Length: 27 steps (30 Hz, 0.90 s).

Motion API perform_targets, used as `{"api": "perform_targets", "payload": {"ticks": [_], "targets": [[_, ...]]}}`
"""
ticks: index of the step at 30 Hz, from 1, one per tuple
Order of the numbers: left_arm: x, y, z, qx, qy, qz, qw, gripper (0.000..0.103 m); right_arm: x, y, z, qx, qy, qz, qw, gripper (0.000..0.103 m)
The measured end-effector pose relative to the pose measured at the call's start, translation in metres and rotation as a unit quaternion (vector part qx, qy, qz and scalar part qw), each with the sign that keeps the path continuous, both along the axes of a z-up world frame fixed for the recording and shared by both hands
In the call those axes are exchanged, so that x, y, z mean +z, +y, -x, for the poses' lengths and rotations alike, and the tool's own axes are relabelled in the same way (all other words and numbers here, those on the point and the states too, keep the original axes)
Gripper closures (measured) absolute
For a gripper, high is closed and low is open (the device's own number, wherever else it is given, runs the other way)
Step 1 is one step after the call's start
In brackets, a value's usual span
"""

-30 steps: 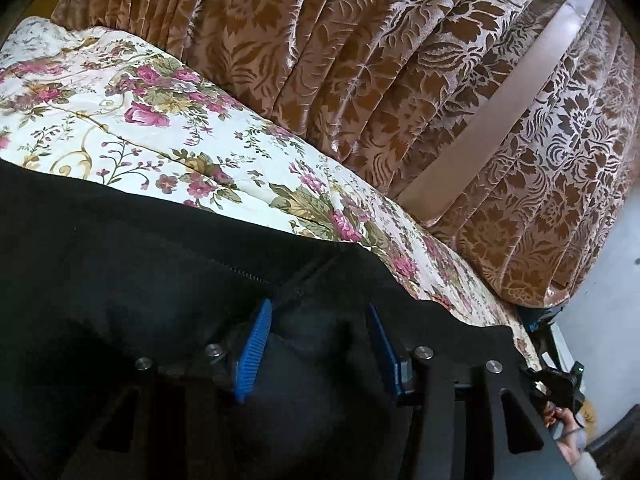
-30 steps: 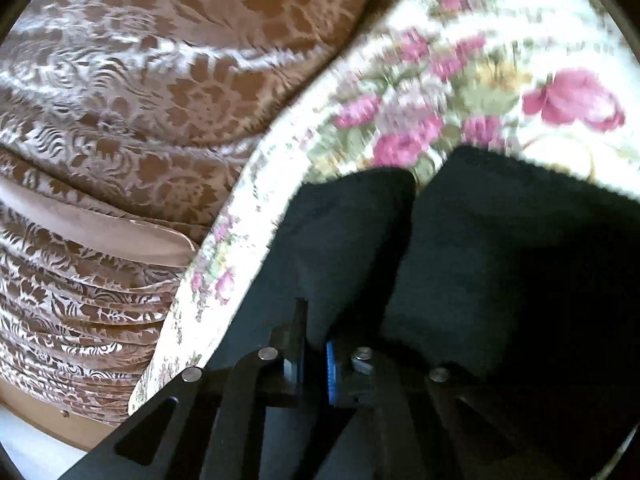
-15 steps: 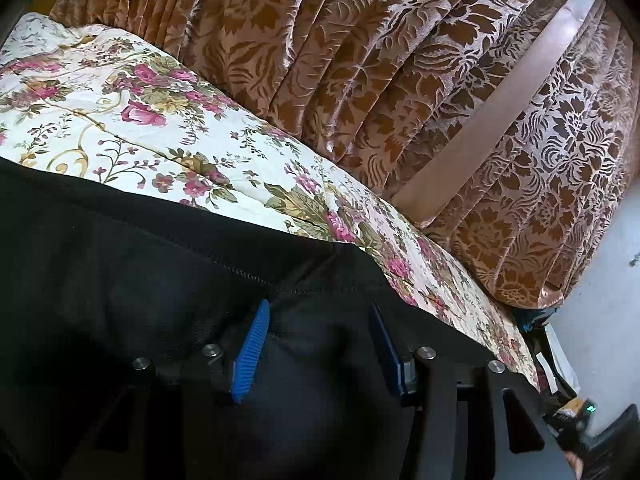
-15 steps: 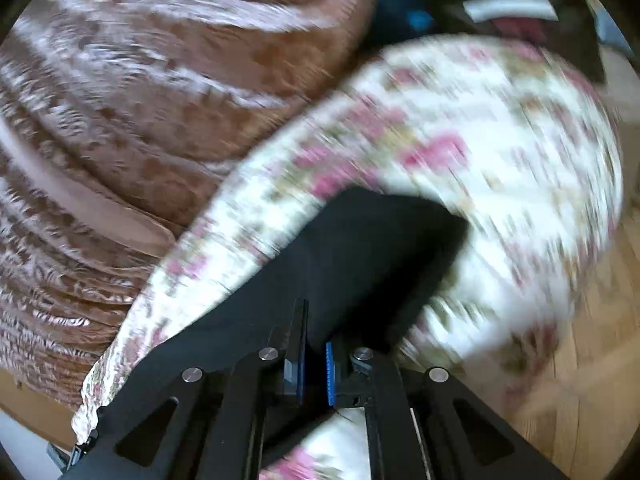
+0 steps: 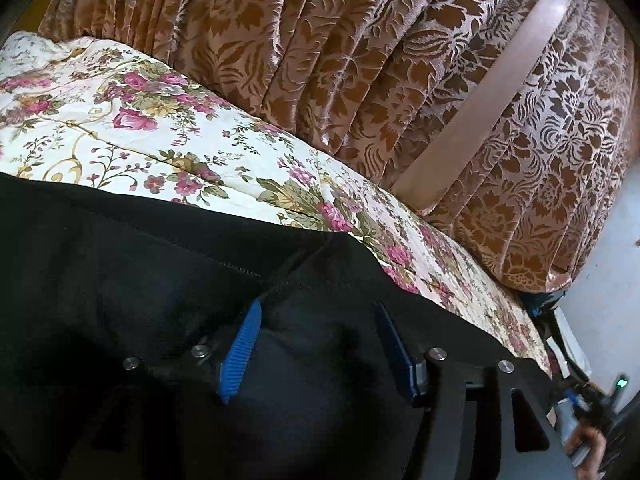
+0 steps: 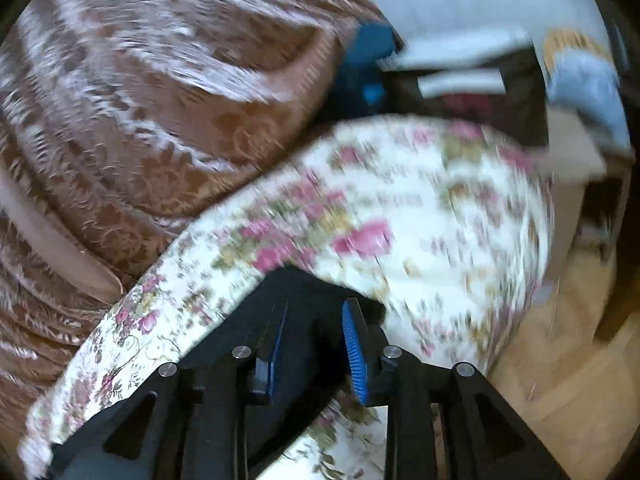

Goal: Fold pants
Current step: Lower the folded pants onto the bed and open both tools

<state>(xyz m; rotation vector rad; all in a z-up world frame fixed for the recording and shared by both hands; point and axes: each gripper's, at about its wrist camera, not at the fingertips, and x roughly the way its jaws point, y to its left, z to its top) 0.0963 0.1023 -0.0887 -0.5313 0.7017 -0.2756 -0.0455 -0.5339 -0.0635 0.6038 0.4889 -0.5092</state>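
Black pants (image 5: 120,280) spread on floral bedspread (image 5: 140,128), running under and between both grippers. Left gripper (image 5: 318,344) jaws wide apart, blue pads over the fabric near a seam, not pinching. Right gripper (image 6: 316,348) jaws parted, a dark pant end (image 6: 304,292) between them, contact unclear. Half a second ago right jaws were clamped together; now released. Left unchanged. Brown curtain (image 5: 360,60) behind.

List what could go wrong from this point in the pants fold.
1. The right gripper has its jaws apart around the black pants, near the edge of the floral bedspread; unheld cloth may slide toward the wooden floor.
2. The left gripper is open too, so nothing pins the pants and the fold could shift.
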Motion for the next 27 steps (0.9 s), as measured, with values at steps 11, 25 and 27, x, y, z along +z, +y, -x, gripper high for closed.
{"api": "perform_targets", "payload": {"ticks": [11, 25, 27], "targets": [[0.023, -0.035, -0.01, -0.03, 0.042, -0.063, 0.9967, 0.042, -0.001, 0.138, -0.114, 0.289, 0.08, 0.097, 0.949, 0.077], [-0.002, -0.056, -0.083, -0.053, 0.085, -0.142, 0.9848, 0.09, -0.047, 0.19, -0.157, 0.361, 0.091, 0.072, 0.925, 0.077], [-0.008, -0.05, -0.086, -0.054, 0.081, -0.115, 0.9885, 0.091, -0.048, 0.188, -0.157, 0.361, 0.086, 0.068, 0.926, 0.077]]}}
